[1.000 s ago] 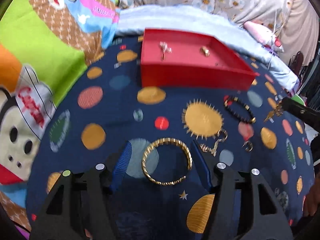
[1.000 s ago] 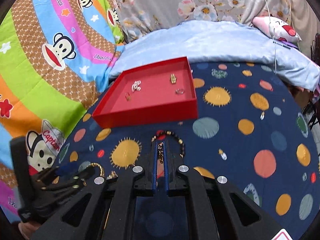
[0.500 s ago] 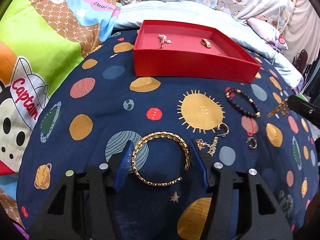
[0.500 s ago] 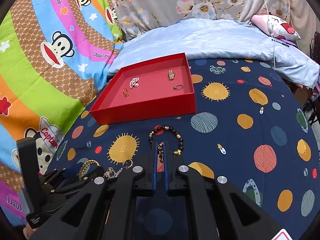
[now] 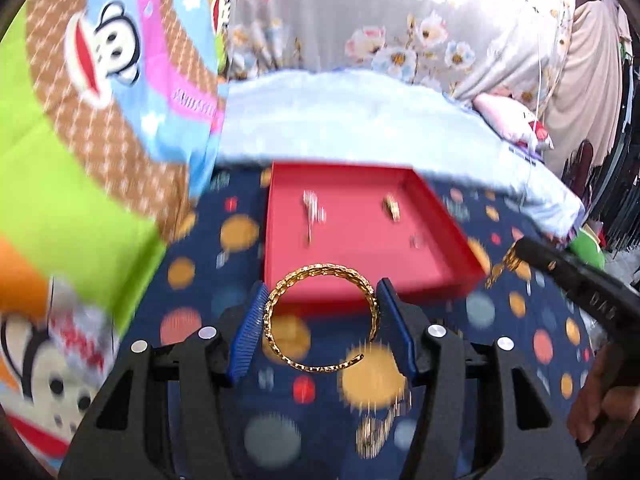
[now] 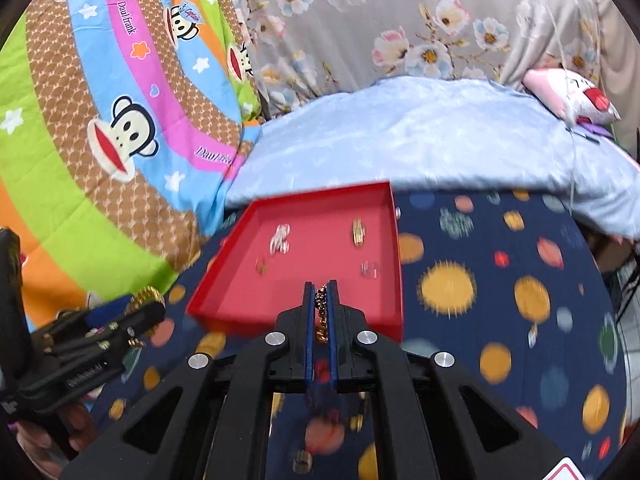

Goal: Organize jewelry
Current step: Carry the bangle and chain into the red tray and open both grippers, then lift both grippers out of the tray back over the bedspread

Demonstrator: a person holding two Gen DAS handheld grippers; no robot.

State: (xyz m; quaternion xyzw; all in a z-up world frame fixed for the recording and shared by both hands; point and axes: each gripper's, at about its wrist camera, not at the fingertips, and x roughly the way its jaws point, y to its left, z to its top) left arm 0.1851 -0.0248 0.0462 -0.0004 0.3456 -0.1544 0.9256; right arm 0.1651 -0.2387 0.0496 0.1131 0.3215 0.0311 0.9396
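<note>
My left gripper (image 5: 320, 300) is shut on a gold chain bangle (image 5: 322, 318) and holds it in the air just before the near wall of the red tray (image 5: 376, 292). My right gripper (image 6: 321, 300) is shut on a small gold chain piece (image 6: 321, 312) above the tray's near edge (image 6: 280, 324). The tray holds several small pieces, among them a silver brooch (image 6: 279, 239) and a gold clasp (image 6: 358, 231). The right gripper also shows at the right of the left wrist view (image 5: 516, 258), and the left gripper shows at the lower left of the right wrist view (image 6: 144, 308).
The tray lies on a dark blue cloth with coloured dots (image 6: 500, 300). A gold pendant (image 5: 380, 428) lies on the cloth near me, blurred. A cartoon monkey blanket (image 6: 100, 120) rises at the left and a pale blue cover (image 6: 420, 148) lies behind the tray.
My left gripper closed on the bangle and lifted it off the cloth toward the tray. My right gripper carried its gold chain piece forward to the tray's near edge.
</note>
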